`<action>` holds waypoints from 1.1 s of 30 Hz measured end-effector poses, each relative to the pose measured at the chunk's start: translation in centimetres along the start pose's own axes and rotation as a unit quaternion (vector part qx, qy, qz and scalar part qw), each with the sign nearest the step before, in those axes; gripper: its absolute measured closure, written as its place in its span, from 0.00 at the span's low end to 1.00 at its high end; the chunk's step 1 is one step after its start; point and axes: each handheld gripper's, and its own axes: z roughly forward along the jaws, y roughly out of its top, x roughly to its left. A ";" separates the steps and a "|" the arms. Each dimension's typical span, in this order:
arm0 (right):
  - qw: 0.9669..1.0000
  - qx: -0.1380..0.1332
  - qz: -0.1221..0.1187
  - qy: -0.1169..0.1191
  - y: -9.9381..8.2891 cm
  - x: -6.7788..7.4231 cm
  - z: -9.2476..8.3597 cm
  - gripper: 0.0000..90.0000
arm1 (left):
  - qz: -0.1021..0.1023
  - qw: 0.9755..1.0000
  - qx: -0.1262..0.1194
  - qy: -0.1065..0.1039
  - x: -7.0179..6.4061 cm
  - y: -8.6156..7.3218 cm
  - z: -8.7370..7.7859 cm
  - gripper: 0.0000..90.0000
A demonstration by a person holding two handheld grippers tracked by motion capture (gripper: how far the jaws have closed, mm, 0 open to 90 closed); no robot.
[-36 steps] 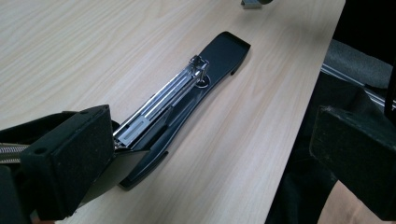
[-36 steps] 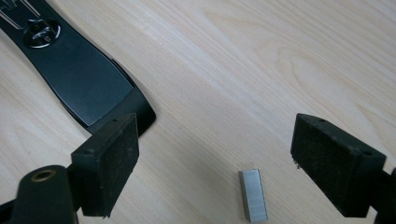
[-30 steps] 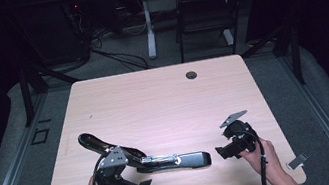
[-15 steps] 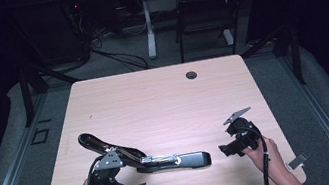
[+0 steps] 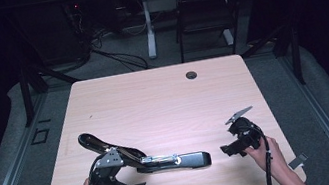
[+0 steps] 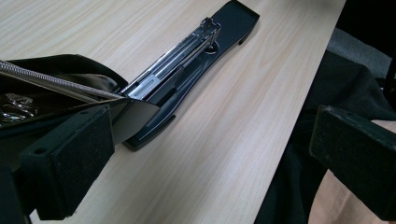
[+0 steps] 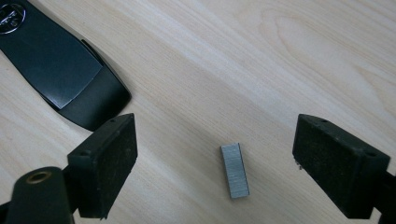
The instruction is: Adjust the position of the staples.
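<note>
A black stapler [image 5: 189, 160] lies near the table's front edge, swung open, with its top arm [image 5: 92, 141] raised to the left and its metal magazine [image 6: 180, 58] bared. My left gripper [image 5: 125, 180] sits at the stapler's hinge end. In the left gripper view its jaws [image 6: 210, 126] stand wide open, one pad [image 6: 70, 163] beside the raised arm and nothing between them. My right gripper [image 5: 229, 145] hovers just right of the stapler's front end [image 7: 56, 60]. A small grey strip of staples [image 7: 235, 170] lies flat on the wood between its open jaws [image 7: 215, 135], untouched.
The light wooden table [image 5: 164, 102] has a round cable hole [image 5: 191, 75] at the back. Its front edge [image 6: 299, 93] runs close by my left gripper, with the person's dark clothing below it. A chair [image 5: 202, 10] and cables stand behind the table.
</note>
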 end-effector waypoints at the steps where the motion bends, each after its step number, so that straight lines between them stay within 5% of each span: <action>1: 1.000 0.000 0.006 0.001 0.0 -0.1 0.1 0.16 | 0.001 1.000 0.001 -0.001 0.0 0.0 0.0 0.00; 12: 1.000 0.003 0.000 0.009 -0.2 -0.6 0.4 0.32 | 0.010 1.000 0.001 -0.006 -0.1 0.1 0.1 0.00; 21: 1.000 0.018 -0.011 0.020 -0.4 -1.5 1.0 0.61 | 0.009 1.000 -0.003 -0.015 -0.6 0.1 0.1 0.00; 33: 1.000 0.028 -0.009 0.007 -0.5 -1.5 1.5 0.75 | 0.013 1.000 0.016 -0.008 -0.7 0.1 0.4 0.00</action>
